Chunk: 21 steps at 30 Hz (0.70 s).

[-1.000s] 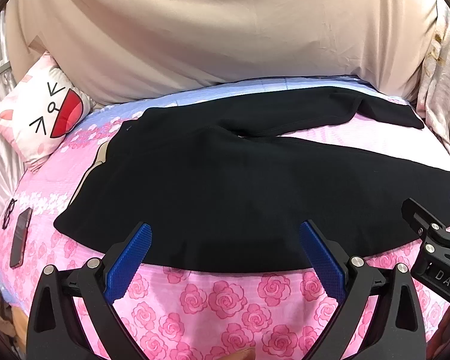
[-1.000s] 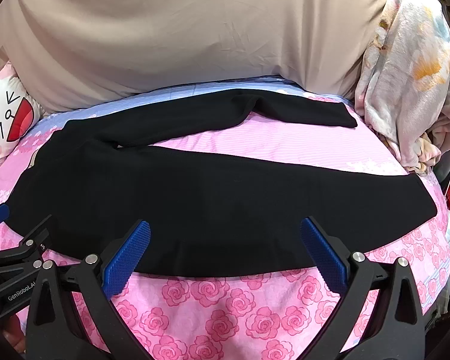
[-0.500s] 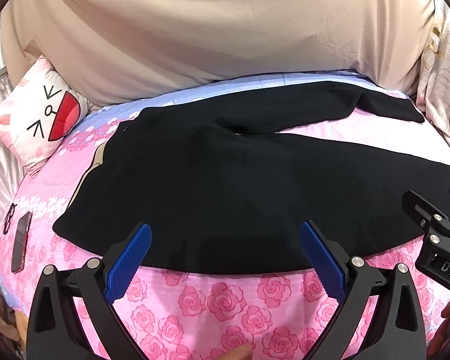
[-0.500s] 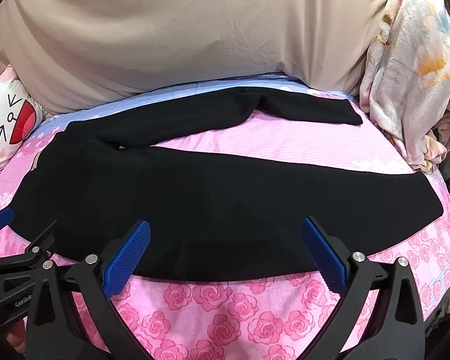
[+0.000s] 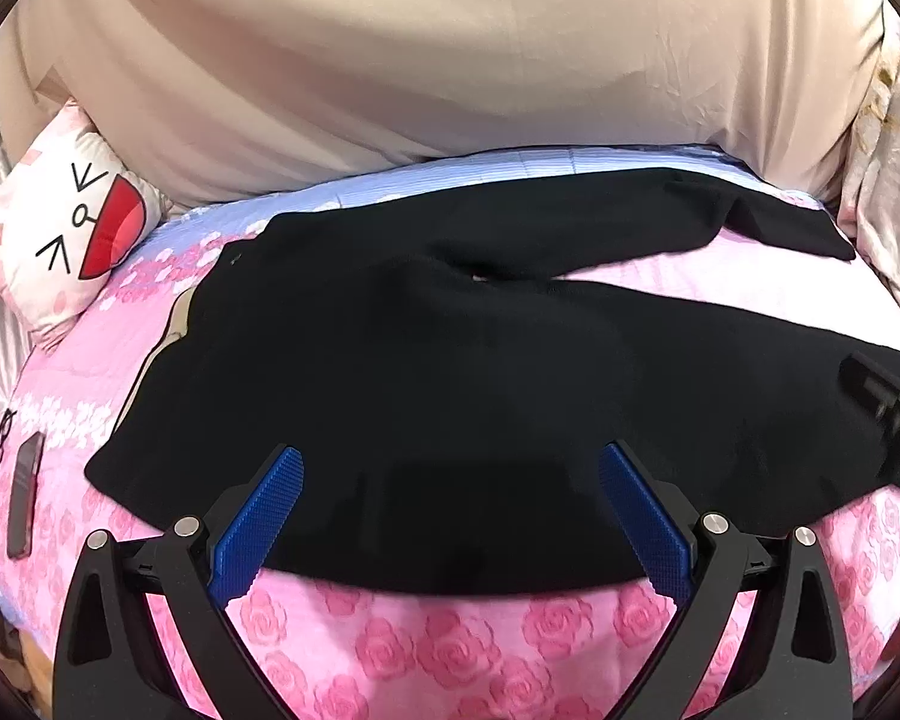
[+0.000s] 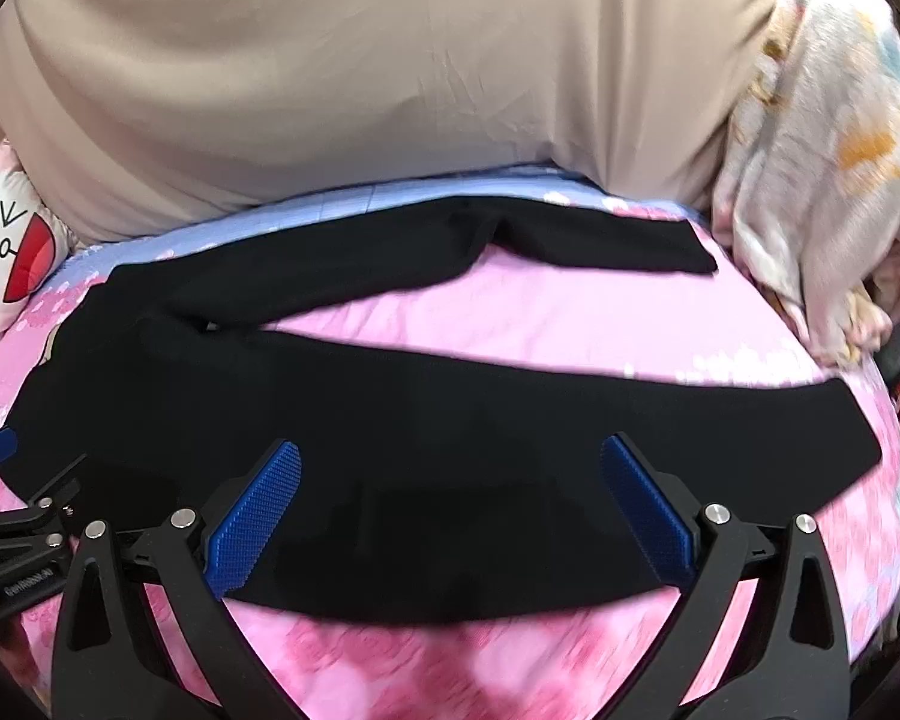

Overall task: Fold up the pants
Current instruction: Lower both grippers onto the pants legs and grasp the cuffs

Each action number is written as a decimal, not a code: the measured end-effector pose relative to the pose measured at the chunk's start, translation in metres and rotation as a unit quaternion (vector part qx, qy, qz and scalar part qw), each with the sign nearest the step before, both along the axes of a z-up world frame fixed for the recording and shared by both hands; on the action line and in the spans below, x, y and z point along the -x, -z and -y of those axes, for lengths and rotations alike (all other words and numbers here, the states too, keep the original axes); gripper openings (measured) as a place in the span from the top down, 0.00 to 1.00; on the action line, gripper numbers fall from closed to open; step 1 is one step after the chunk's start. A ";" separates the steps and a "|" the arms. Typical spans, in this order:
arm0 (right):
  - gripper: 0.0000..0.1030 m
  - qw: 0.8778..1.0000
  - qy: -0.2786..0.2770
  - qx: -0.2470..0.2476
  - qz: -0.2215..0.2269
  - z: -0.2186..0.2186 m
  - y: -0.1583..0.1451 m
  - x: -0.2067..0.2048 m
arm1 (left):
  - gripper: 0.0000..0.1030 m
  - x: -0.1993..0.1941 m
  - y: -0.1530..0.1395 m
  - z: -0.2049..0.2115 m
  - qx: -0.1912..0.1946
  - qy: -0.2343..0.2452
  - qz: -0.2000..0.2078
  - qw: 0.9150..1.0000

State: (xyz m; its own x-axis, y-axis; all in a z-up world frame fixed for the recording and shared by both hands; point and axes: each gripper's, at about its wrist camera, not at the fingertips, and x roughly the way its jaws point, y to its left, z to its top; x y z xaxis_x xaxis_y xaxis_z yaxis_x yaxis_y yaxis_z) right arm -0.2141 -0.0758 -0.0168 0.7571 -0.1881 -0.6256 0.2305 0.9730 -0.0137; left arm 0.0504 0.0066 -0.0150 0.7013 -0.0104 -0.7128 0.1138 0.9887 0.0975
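Note:
Black pants [image 5: 426, 378] lie spread flat on the pink rose bedsheet [image 5: 426, 654], waist to the left, two legs running right. The far leg bends near its end [image 6: 606, 246]; the near leg ends at the right [image 6: 822, 438]. My left gripper [image 5: 450, 516] is open and empty, hovering over the near edge of the pants by the waist. My right gripper [image 6: 450, 516] is open and empty over the near leg's edge. The right gripper shows at the right edge of the left wrist view [image 5: 894, 420]; the left gripper shows at the left edge of the right wrist view [image 6: 24, 516].
A cat-face pillow [image 5: 60, 228] lies at the back left. A beige cover [image 5: 450, 72] rises behind the bed. A phone [image 5: 24, 498] and glasses [image 5: 3, 444] lie at the left bed edge. A floral blanket [image 6: 822, 168] is piled at the right.
Both grippers have moved forward and lower toward the near edge of the pants; the pants look larger. Both stay open. The pants have not moved.

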 end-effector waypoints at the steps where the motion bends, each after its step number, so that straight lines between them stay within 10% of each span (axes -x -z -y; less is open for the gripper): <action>1: 0.05 1.000 0.003 0.003 0.007 0.012 -0.002 -0.004 | 0.06 -0.004 0.000 -0.002 0.007 0.002 0.004 1.000; 8: 0.05 0.999 0.009 -0.032 0.041 0.142 -0.016 -0.062 | 0.06 -0.036 -0.006 -0.012 0.016 -0.029 0.032 0.999; 21: 0.05 0.991 0.084 -0.013 -0.103 0.353 0.024 -0.241 | 0.05 -0.105 -0.001 -0.018 0.008 -0.041 0.002 0.999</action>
